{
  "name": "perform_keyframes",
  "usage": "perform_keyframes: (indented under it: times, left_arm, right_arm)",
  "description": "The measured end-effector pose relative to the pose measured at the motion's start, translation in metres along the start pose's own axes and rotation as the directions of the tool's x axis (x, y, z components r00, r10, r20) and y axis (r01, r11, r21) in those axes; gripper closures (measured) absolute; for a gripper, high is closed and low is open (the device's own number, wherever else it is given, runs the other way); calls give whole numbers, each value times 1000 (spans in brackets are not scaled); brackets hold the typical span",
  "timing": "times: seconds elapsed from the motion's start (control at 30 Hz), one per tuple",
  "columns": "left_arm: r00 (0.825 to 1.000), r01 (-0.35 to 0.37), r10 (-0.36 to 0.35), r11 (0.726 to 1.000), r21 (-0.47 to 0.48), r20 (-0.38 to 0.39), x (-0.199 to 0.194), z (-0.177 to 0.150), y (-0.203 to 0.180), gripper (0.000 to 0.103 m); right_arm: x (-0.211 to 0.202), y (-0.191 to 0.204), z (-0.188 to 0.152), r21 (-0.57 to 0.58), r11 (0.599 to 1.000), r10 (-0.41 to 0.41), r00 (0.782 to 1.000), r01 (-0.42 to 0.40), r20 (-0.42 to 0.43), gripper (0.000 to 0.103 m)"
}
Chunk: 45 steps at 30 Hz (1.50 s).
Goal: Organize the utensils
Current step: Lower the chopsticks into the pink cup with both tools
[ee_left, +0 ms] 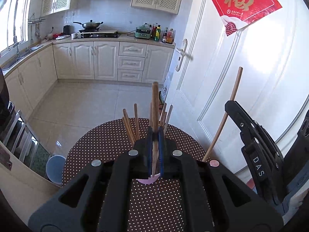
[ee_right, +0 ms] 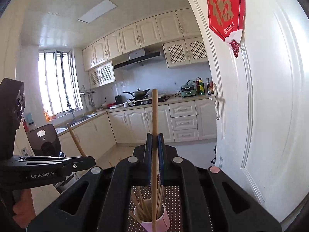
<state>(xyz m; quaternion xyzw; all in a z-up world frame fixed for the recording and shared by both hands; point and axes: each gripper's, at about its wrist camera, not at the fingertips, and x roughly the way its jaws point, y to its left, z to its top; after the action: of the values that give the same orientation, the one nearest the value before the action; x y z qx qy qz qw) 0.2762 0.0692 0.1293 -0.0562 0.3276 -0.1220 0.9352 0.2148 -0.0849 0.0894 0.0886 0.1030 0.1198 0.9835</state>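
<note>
Left wrist view, door: a white panelled door (ee_left: 241,89) fills the right side, with a red paper square (ee_left: 244,2) bearing a gold character stuck on it.
Kitchen: cream cabinets (ee_left: 92,61) run along the far wall under a counter with a wok (ee_left: 90,24) on the stove.
Table: a round table (ee_left: 108,141) with a brown, white-dotted cover lies below both grippers.
Left gripper: the left gripper (ee_left: 155,135) has its blue-padded fingers (ee_left: 160,135) drawn narrow on a dark wooden chopstick (ee_left: 155,100), which stands nearly upright between them.
Right gripper: the right gripper (ee_right: 155,141) is likewise pinched onto a pale chopstick (ee_right: 154,112) (also seen leaning at the right of the left wrist view), held upright, its lower end reaching down in front of the cup.
Pink cup: the pink cup (ee_right: 164,217) stands on the dotted cover directly beneath the right gripper.
Bundle: a bundle of chopsticks (ee_right: 143,206) sits inside the cup, tips fanned outward and rising past the left gripper's fingers.
</note>
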Motion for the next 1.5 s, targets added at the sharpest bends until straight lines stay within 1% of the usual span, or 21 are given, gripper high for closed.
perform_keyframes:
  times: [0.13, 0.3, 0.4, 0.53, 0.6, 0.73, 0.8, 0.87, 0.93, 1.07, 1.27, 1.43, 1.5]
  left_arm:
    - [1000, -6, 7, 1000, -14, 16, 2, 8, 0, 97]
    - [1000, -15, 16, 1000, -21, 26, 10, 12, 2, 97]
    - [1000, -17, 17, 1000, -19, 6, 22, 12, 3, 97]
    - [1000, 4, -4, 1000, -11, 17, 35, 6, 7, 97]
    - [1000, 16, -16, 1000, -8, 2, 43, 2, 8, 97]
    - [1000, -13, 13, 1000, 14, 15, 56, -7, 10, 97]
    - [1000, -5, 4, 1000, 13, 10, 62, -10, 12, 97]
    - [1000, -11, 11, 1000, 15, 0, 68, -12, 13, 97]
    - [1000, -24, 24, 1000, 19, -2, 76, -16, 14, 97]
    - [1000, -23, 23, 1000, 17, -16, 89, -22, 15, 97]
    - [999, -24, 25, 1000, 6, -42, 109, -33, 18, 97]
    - [1000, -15, 15, 1000, 21, -22, 116, -37, 17, 97]
    - [1000, -5, 5, 1000, 30, -17, 118, -40, 15, 97]
  right_arm:
    - [8, 0, 4, -7, 1000, 1, 1000, -1, 21, 98]
    - [23, -1, -1, -4, 1000, 31, 999, -31, 25, 98]
    - [34, -1, -8, -2, 1000, 30, 999, -30, 13, 98]
    - [54, -6, -18, 36, 999, 42, 999, -41, -23, 98]
    - [63, -8, -21, 36, 999, 39, 999, -38, -31, 98]
    - [77, -8, -31, 32, 999, 36, 998, -34, -47, 98]
    - [83, -10, -37, 36, 999, 38, 998, -36, -57, 98]
    - [89, -12, -40, 38, 999, 32, 997, -30, -64, 98]
    - [92, -14, -45, 40, 999, 28, 998, -26, -64, 98]
    - [99, -17, -53, 33, 999, 18, 997, -16, -79, 98]
    - [104, -18, -68, 25, 1000, 12, 992, -9, -122, 98]
    - [105, -20, -78, 33, 999, 13, 988, -8, -157, 98]
    - [105, -21, -81, 37, 999, 15, 986, -9, -165, 95]
